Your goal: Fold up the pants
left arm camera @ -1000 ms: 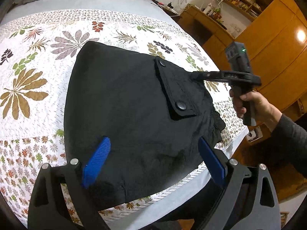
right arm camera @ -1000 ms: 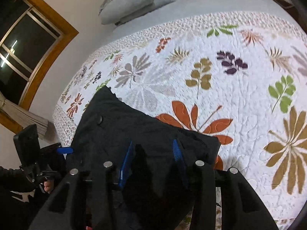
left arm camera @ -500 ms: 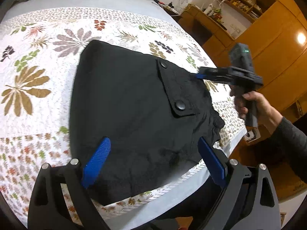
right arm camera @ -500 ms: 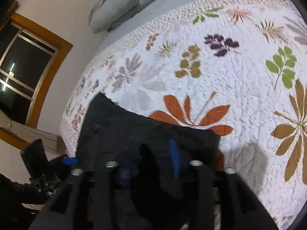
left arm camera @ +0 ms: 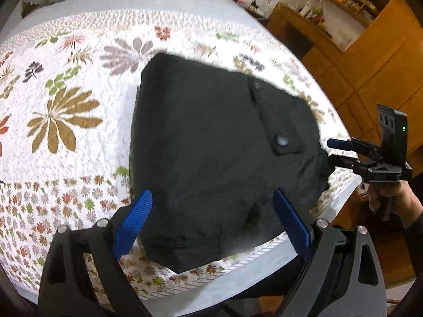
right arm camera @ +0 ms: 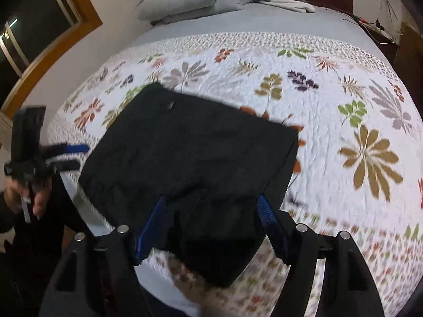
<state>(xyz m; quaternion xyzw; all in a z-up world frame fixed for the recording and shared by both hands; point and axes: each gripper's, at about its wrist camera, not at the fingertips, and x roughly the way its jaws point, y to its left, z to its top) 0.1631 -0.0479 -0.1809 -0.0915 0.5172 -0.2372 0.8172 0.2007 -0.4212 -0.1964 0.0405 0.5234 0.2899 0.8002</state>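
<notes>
The black pants lie folded into a compact bundle on the floral quilt near the bed's near edge, a snap-button pocket flap on top. My left gripper is open and empty, hovering above the bundle's near edge. My right gripper is open and empty, above the bundle from the other side. Each gripper shows in the other's view, off the bed's edge: the right one and the left one.
Grey pillows and loose clothes lie at the head of the bed. A wooden cabinet and shelves stand beside the bed. A wood-framed window is on the other side. The quilt stretches wide beyond the pants.
My right gripper let go of the pants' edge, opened and pulled back off the bed. The left gripper drew back a little. The pants stay folded.
</notes>
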